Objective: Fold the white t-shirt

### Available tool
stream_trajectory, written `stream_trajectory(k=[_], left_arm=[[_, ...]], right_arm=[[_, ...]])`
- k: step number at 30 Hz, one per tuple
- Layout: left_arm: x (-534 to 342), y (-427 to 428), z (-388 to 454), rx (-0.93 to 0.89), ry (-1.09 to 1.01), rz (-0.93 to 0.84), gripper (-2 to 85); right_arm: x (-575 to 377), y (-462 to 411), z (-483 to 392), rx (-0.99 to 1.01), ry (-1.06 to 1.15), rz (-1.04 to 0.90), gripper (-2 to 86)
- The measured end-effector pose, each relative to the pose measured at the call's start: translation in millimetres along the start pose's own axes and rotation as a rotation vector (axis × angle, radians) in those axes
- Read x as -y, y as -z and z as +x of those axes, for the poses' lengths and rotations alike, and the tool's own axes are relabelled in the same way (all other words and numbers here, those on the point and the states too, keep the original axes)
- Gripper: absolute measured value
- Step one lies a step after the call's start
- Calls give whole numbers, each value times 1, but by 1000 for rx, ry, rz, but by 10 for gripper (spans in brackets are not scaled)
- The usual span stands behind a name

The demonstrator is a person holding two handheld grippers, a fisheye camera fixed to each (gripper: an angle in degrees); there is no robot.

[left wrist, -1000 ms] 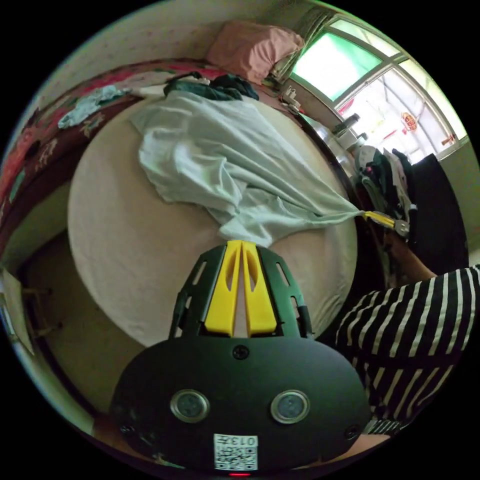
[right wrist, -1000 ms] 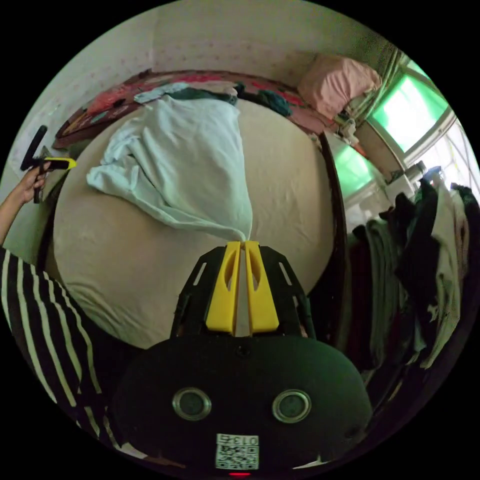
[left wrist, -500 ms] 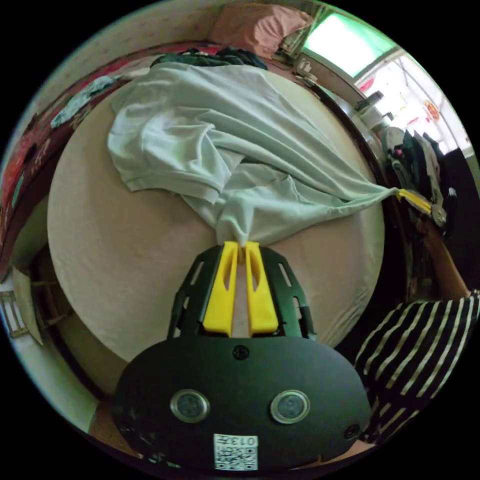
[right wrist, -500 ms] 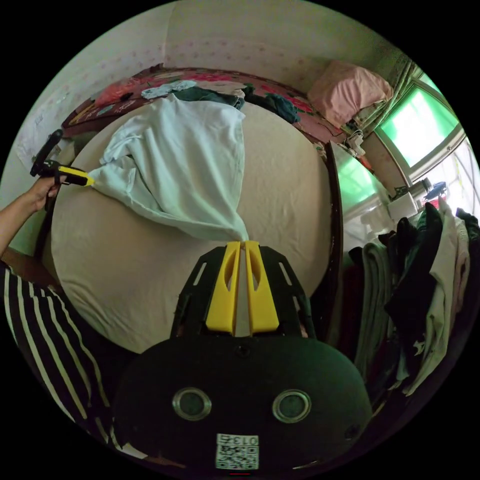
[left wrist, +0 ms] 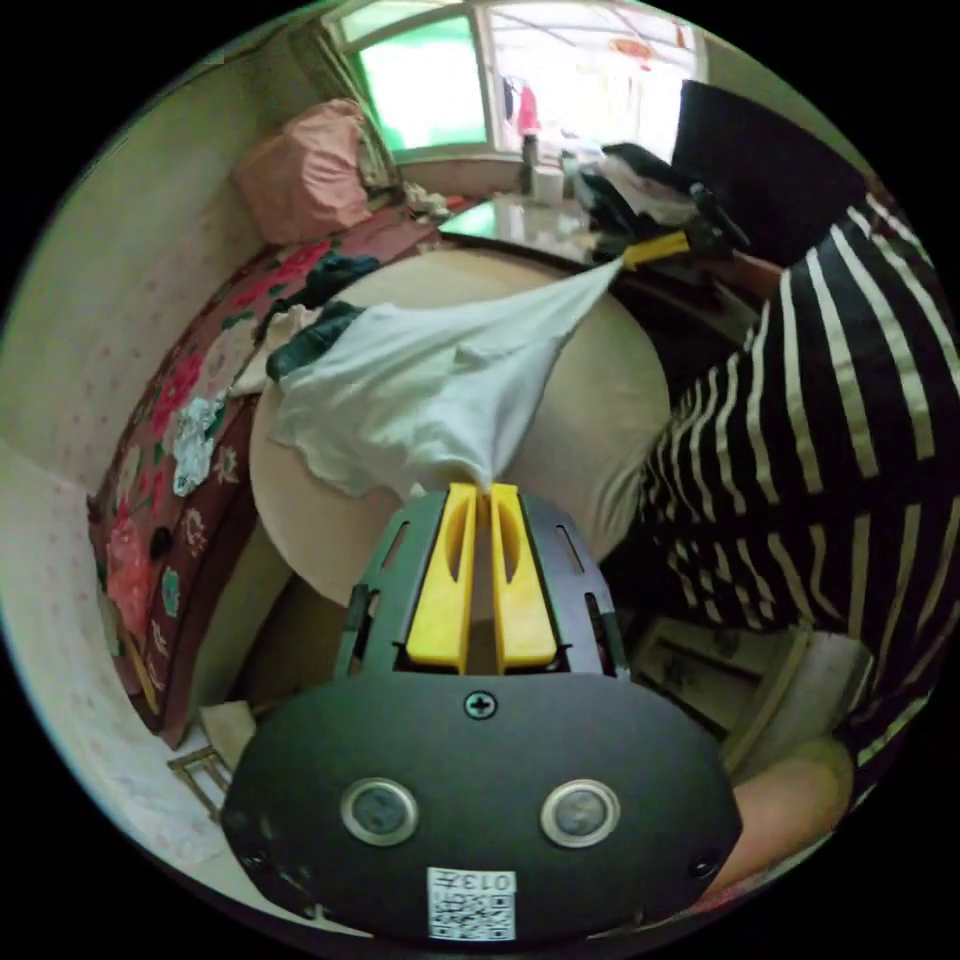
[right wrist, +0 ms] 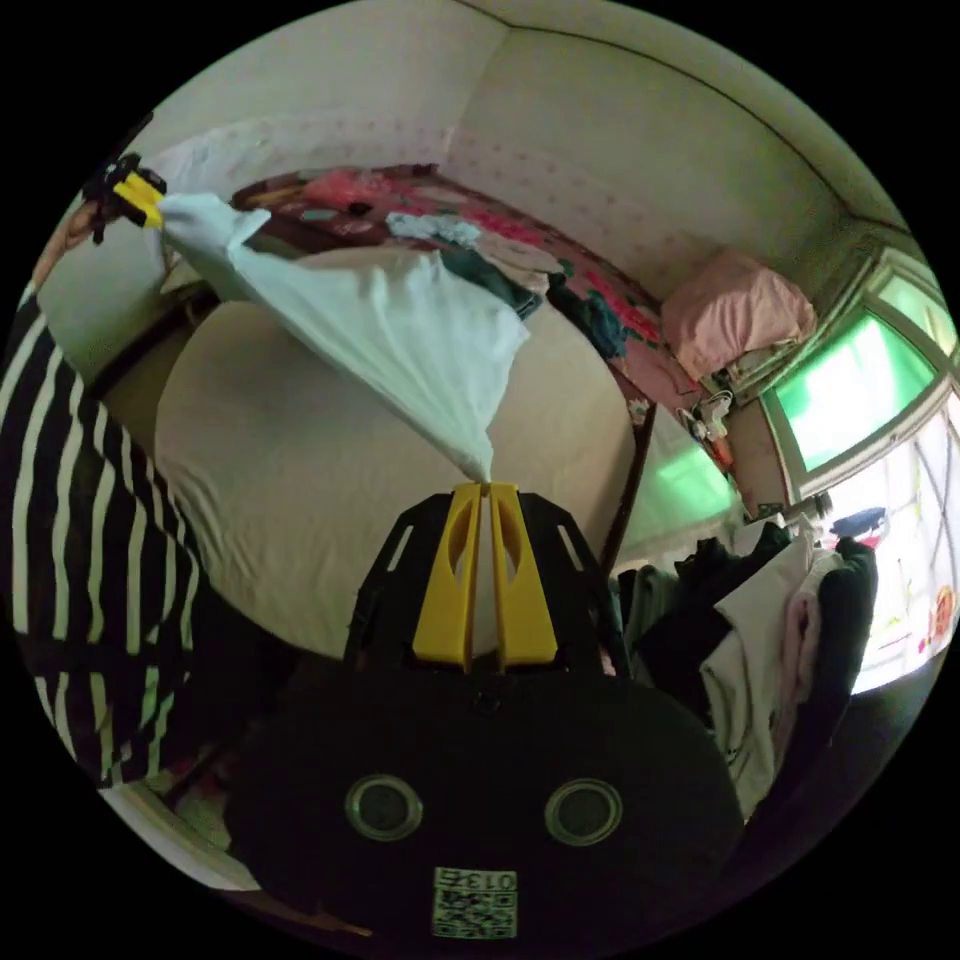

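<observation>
The white cotton t-shirt (left wrist: 430,385) hangs stretched taut between my two clamps, its loose end trailing on the round bed.

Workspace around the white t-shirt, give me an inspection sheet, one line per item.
Surface: beige round mattress, bare under the lifted shirt.
Job's things: white t-shirt stretched in the air between both tools, far end trailing toward the clutter.
Clutter: dark and light garments heaped at the mattress's far edge.
Grippers: left tool shut on the shirt; right tool shut on the shirt.
Cables: nothing seen.
Surroundings: pink pillow, window, floral bedspread, hanging clothes, person's striped sleeve.
</observation>
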State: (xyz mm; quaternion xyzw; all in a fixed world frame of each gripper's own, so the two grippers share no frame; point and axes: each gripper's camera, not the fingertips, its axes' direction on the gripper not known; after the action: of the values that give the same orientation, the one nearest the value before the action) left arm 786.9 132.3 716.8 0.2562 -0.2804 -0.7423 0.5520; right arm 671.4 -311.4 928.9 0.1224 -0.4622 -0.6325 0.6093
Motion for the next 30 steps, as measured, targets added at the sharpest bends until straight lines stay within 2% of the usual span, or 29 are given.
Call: stream_trajectory(k=[2,6,11,15,17,22,25,28,30], left_arm=[[-3,-26,8,-48,-3,-113,10],[-19,-109,9,-186,166,-210,10],[-17,-195,35,-289,132,-400,12],[-18,-211,45,-295,84,-437,16],[-27,-223,37,-374,169,-450,23],[-60,-225,10,-588,367,-379,60],[-84,-200,-30,-673,518,-200,61],[-100,-176,-85,-482,683,-12,63],[-96,-179,-116,-320,746,9,70]], right_arm=[[-1,-16,-11,3,83,-70,9],[-8,-80,-35,-21,233,-288,8],[-6,-112,-30,-38,264,-380,7],[-19,-130,-34,36,260,-452,7],[-24,-141,-36,72,226,-487,7],[-24,-158,-16,152,108,-570,8],[-11,-148,20,167,-16,-491,20],[22,-151,64,76,-159,-379,40],[53,-164,86,76,-219,-279,50]])
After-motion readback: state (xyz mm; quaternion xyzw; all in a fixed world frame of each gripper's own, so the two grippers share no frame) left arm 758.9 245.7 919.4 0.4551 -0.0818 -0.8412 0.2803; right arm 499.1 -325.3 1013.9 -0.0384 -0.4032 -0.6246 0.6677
